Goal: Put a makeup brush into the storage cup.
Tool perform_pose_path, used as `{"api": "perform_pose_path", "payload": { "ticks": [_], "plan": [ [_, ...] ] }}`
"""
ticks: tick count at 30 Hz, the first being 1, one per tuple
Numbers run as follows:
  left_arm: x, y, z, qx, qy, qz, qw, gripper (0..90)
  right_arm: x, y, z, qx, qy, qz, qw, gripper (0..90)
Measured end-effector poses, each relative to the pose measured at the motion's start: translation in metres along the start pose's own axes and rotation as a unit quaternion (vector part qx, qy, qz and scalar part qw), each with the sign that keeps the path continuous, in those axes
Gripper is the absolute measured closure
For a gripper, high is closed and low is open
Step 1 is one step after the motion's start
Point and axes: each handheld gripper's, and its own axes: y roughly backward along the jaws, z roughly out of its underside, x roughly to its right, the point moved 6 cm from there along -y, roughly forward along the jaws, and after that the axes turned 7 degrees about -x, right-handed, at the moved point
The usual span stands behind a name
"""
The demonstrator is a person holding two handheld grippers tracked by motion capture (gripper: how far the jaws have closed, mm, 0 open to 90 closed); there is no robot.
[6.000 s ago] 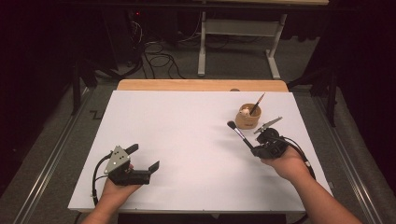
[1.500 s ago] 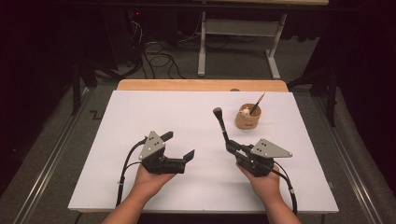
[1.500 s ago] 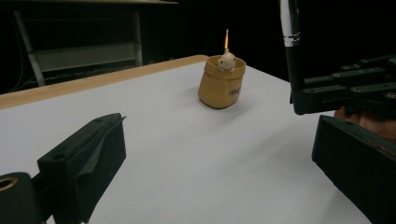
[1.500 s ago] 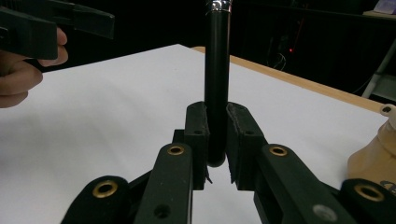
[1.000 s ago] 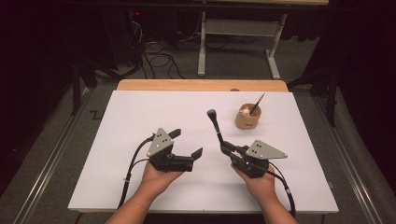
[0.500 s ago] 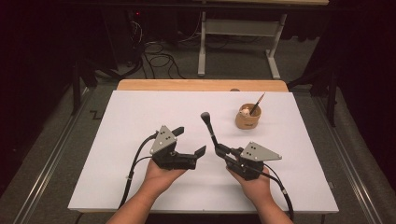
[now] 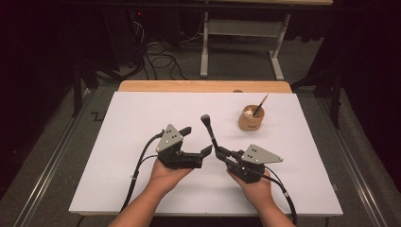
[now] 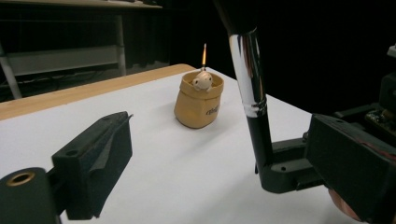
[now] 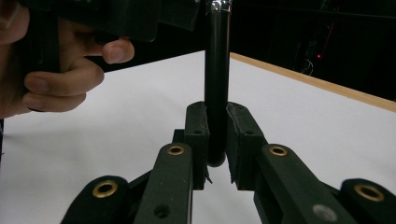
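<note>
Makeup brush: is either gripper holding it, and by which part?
The right gripper clamps the makeup brush by the bottom end of its black handle; the left gripper is open, holding nothing.

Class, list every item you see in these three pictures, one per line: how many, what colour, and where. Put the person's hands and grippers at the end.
Makeup brush: one, black handle with silver ferrule, held upright over the table's middle, its handle end between the right gripper's jaws.
Holder cup: one, tan, sack-shaped with a small pale figure at its rim, far right part of the table.
Thin brush: one, brown, standing slanted in the holder cup.
Table: one, white top with a wooden strip along the far edge.
Left gripper: one, black, jaws apart, beside the makeup brush.
Right gripper: one, black, closed on the brush handle.
Hands: two, left hand, right hand, near edge.
</note>
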Motion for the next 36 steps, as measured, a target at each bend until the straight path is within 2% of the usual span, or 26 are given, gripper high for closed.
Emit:
{"api": "perform_pose_path", "payload": {
  "ticks": [7,19,22,27,36],
  "plan": [
    [0.003,-0.005,-0.004,-0.004,0.002,0.010,0.9999,17.1,-0.001,-0.002,-0.001,0.004,0.001,-0.001,1.0000,81.2],
    [0.003,-0.004,-0.011,0.009,0.007,0.026,0.9996,33.4,-0.001,-0.004,0.000,0.002,0.001,0.000,1.0000,81.2],
    [0.002,-0.003,-0.013,0.014,0.016,0.035,0.9992,39.0,-0.002,-0.004,0.000,0.003,0.002,-0.002,1.0000,81.2],
    [0.003,-0.003,-0.014,0.016,0.018,0.040,0.9989,48.9,-0.004,-0.005,0.001,0.000,0.006,-0.002,1.0000,81.3],
    [0.003,0.000,-0.015,0.022,0.016,0.041,0.9988,60.2,-0.005,-0.007,0.002,-0.002,0.011,-0.001,0.9999,81.2]
  ]
}}
